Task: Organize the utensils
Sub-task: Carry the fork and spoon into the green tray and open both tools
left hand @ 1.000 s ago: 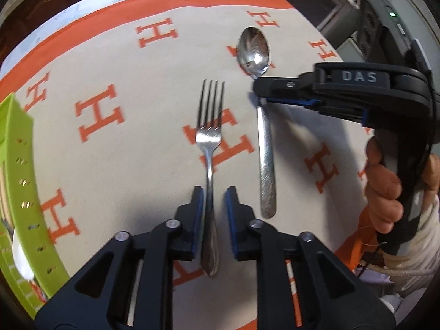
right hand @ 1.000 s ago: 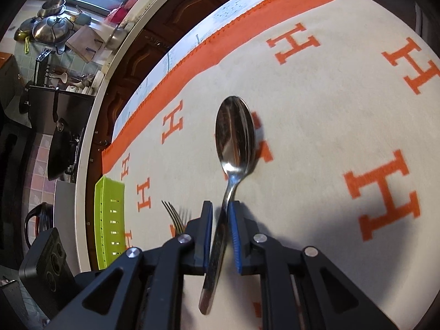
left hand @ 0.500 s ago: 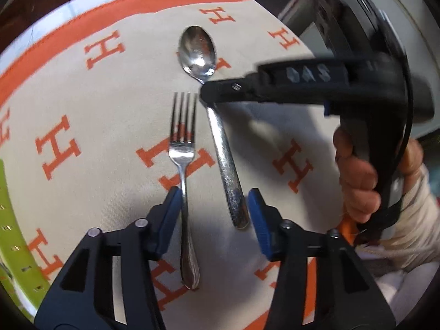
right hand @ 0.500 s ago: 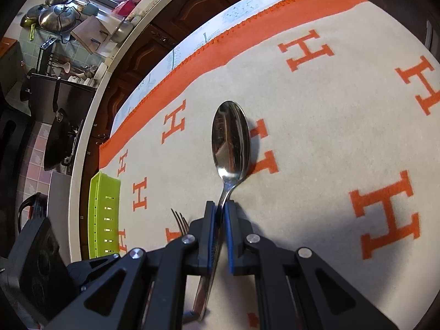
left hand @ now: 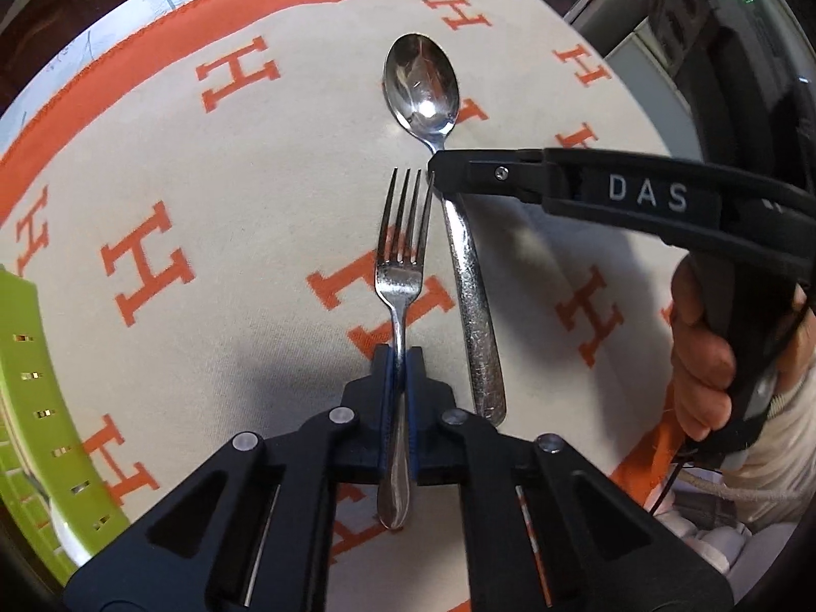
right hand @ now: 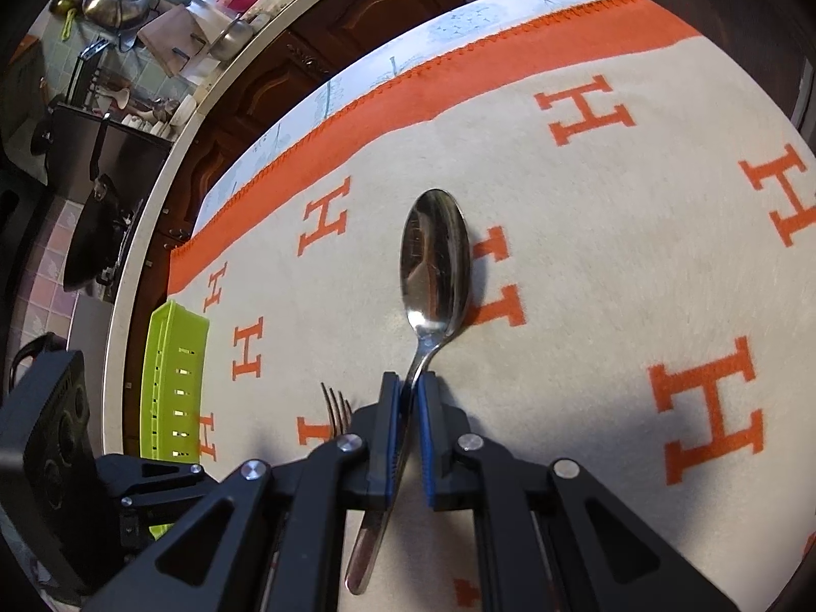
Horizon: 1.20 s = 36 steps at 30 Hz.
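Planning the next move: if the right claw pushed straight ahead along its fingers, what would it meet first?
Beyond the spoon that the right claw already grips at the neck, only bare patterned cloth lies ahead; the way looks free, though depth is unclear.

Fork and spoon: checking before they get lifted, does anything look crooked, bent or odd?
Nothing stands out. The fork and spoon lie nearly parallel on the cloth, each pinched at its handle by a hand-held gripper.
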Each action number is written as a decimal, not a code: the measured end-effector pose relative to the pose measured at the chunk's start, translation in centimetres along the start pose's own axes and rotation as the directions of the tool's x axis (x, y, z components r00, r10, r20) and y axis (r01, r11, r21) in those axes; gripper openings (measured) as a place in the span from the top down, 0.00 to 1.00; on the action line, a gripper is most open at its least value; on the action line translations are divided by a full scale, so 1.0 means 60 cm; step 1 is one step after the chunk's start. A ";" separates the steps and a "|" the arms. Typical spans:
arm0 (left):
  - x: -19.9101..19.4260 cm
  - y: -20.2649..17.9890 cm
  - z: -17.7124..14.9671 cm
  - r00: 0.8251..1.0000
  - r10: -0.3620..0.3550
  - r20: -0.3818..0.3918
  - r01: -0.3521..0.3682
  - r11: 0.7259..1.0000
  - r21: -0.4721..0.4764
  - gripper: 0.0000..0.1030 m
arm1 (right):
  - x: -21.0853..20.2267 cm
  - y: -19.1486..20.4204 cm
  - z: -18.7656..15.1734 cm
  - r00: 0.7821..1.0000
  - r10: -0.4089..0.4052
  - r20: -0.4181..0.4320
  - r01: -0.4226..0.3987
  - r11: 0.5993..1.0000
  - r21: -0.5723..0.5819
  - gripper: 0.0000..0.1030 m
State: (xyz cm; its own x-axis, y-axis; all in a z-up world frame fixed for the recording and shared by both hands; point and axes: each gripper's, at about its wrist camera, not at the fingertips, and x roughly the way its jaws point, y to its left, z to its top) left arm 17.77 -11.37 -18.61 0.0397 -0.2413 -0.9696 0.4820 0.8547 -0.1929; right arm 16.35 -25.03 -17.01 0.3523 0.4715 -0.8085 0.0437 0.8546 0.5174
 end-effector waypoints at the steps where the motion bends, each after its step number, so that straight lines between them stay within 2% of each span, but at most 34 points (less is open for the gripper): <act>1: 0.000 -0.001 0.001 1.000 0.011 0.003 -0.011 1.000 -0.017 0.98 | 0.000 0.002 -0.001 1.000 -0.004 0.003 0.004 1.000 -0.001 0.94; 4: -0.005 0.002 -0.006 0.999 0.021 0.036 -0.019 0.998 -0.067 0.98 | -0.003 0.003 -0.007 1.000 0.010 0.002 -0.010 1.000 0.009 0.96; 12: -0.042 0.026 -0.070 0.995 0.009 0.094 0.006 0.988 -0.157 0.98 | -0.021 0.008 -0.031 0.997 0.074 -0.008 -0.074 0.997 0.021 0.98; 20: -0.104 0.056 -0.123 0.982 -0.007 0.191 0.054 0.969 -0.243 0.98 | -0.026 0.040 -0.063 0.988 0.143 -0.054 -0.141 0.989 0.033 0.98; 23: -0.131 0.067 -0.143 0.975 -0.002 0.223 0.064 0.960 -0.271 0.98 | -0.028 0.070 -0.071 0.982 0.176 -0.075 -0.174 0.984 0.031 0.98; 28: -0.198 0.114 -0.200 0.957 0.055 0.283 0.048 0.938 -0.342 0.98 | -0.027 0.149 -0.081 0.967 0.227 -0.115 -0.229 0.973 -0.002 0.98; 32: -0.256 0.170 -0.260 0.938 0.120 0.326 0.026 0.911 -0.411 0.98 | -0.015 0.224 -0.086 0.953 0.264 -0.147 -0.272 0.962 -0.038 0.98; 36: -0.270 0.222 -0.296 0.927 0.187 0.326 -0.009 0.879 -0.478 0.98 | 0.014 0.298 -0.090 0.937 0.294 -0.187 -0.307 0.951 -0.044 0.98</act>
State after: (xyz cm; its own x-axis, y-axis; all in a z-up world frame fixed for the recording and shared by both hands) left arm 7.96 12.07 -8.16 0.4120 -0.2138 -0.8858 0.0051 0.9726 -0.2324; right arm 12.37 -8.17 -9.94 0.1683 0.7337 -0.6583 -0.1074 0.6775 0.7277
